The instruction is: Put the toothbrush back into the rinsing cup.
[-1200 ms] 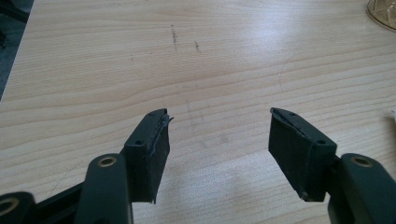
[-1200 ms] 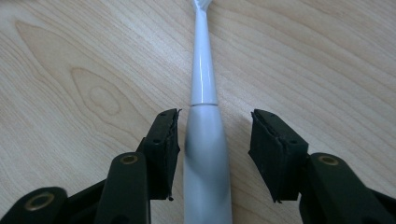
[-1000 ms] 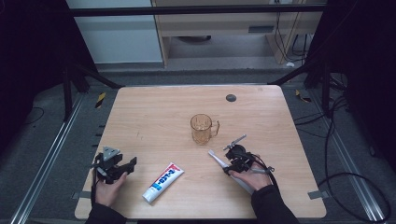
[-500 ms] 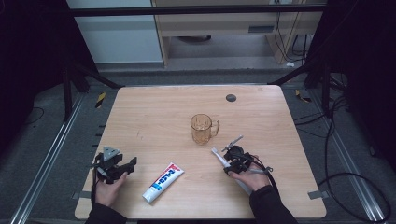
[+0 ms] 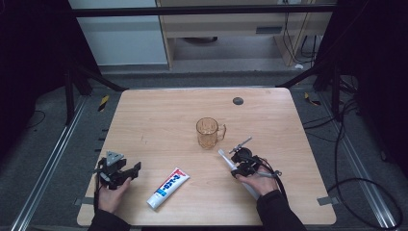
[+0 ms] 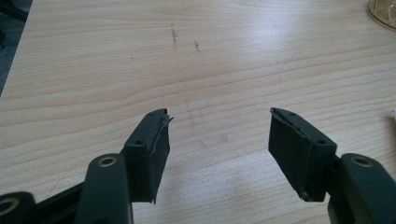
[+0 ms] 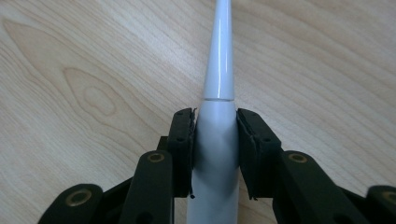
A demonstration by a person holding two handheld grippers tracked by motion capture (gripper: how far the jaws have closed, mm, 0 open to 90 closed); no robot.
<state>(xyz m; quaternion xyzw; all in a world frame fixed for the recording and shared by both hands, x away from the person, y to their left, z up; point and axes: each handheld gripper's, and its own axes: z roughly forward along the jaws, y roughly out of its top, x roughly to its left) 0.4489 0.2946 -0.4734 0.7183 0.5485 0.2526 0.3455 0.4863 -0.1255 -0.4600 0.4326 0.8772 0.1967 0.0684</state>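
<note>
In the high view, the right tool lay low on the wooden worktop, near its front right part, with a white electric toothbrush between its jaws; the brush's slim end pointed away toward the amber glass mug, which stood upright near the middle of the worktop, apart from the brush tip. The jaws had just been closing, with the toothbrush body between them. The left tool rested at the front left edge in the person's hand, its jaws spread and holding nothing. A toothpaste tube lay flat between the two tools, touching neither. A small dark round disc sat on the far part of the worktop. In the left gripper view, the left tool stood released, its two black pads well apart over bare wood, and the mug's rim showed at the upper right corner. In the right gripper view, the right tool was clenched on the toothbrush, both pads pressing the thick white handle just below the seam where the narrower neck began, the neck running up and out of the top over the worktop.
</note>
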